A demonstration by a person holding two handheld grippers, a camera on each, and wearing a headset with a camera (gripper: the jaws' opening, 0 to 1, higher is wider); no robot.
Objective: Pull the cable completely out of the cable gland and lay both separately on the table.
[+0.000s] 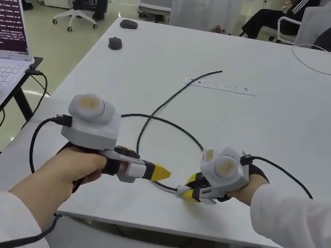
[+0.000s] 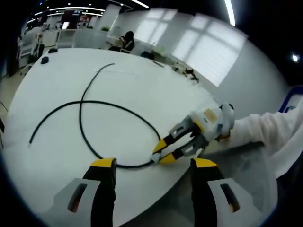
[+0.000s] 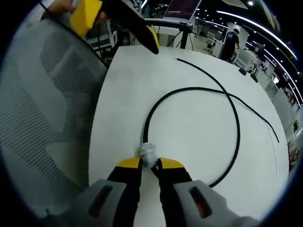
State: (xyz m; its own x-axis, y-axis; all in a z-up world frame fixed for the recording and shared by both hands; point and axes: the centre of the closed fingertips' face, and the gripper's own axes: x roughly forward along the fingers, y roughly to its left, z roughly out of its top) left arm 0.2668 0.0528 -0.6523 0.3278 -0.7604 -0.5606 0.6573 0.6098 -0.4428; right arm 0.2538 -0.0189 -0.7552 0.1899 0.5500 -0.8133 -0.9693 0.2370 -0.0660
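Observation:
A black cable [image 1: 176,125] loops over the white table [image 1: 155,62], and one end runs into a small white cable gland [image 1: 181,191] near the front edge. My right gripper [image 1: 189,189] is shut on that gland; in its own view the gland [image 3: 147,152] sits pinched between the yellow jaws of the right gripper [image 3: 149,163], with the cable [image 3: 189,88] curving away. My left gripper [image 1: 161,172] hovers open just left of the gland, nothing between its jaws. In the left gripper view its own jaws [image 2: 154,163] frame the gland [image 2: 155,157] and the cable [image 2: 104,102].
A white power strip [image 1: 220,85] lies mid-table beyond the cable's free end. Two computer mice [image 1: 115,43] sit at the far left edge. A laptop [image 1: 10,41] stands on a side stand to the left. The table's front edge runs just below the grippers.

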